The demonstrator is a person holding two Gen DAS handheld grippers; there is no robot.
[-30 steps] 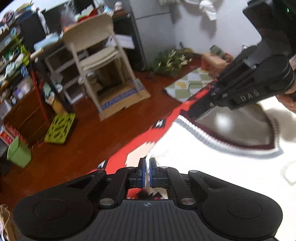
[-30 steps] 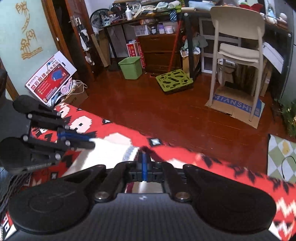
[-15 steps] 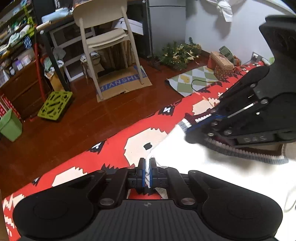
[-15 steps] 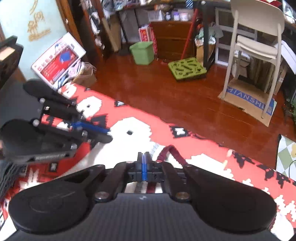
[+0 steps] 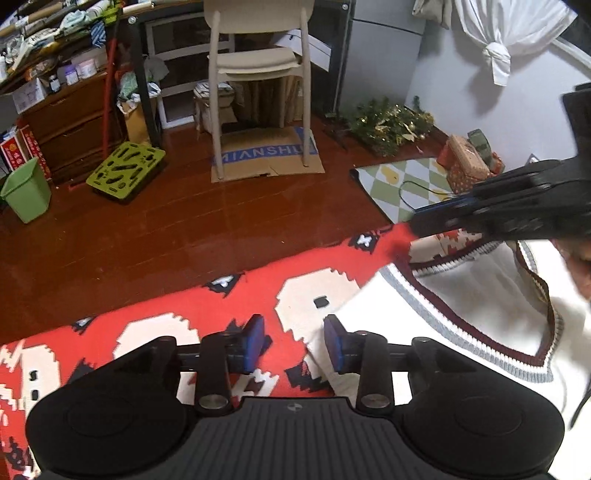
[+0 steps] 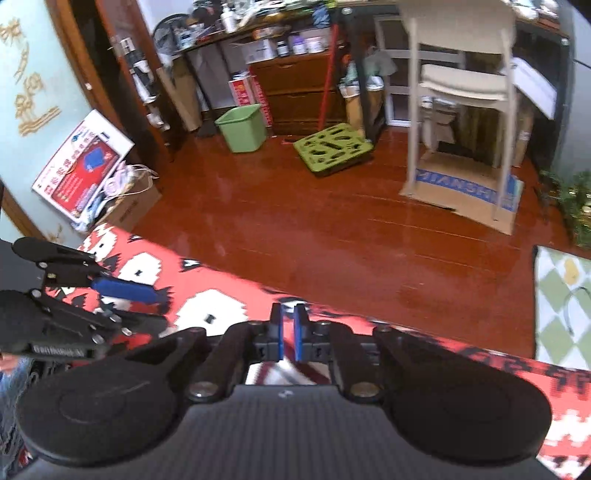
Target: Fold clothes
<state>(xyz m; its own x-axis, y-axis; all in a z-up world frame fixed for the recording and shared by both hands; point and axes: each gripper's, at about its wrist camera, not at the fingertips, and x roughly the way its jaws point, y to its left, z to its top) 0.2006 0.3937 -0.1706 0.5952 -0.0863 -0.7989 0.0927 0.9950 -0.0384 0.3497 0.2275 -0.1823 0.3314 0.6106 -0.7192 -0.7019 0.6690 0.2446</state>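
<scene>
Your left gripper (image 5: 294,341), jaws wide and empty, hovers at the vest's (image 5: 461,317) left edge; your right gripper (image 6: 287,334), jaws narrow, hangs above its neckline.

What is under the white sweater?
The white sweater lies on a red patterned blanket, visible around its edges. Whatever the sweater itself covers is hidden.

A lived-in home room with a polished wooden floor (image 5: 207,229). A beige chair (image 5: 255,62) stands on flattened cardboard (image 5: 266,158) beside a cluttered desk (image 6: 266,33). A green bin (image 6: 242,127), wooden drawers (image 6: 295,92) and a Christmas garland (image 5: 388,123) line the walls.
</scene>
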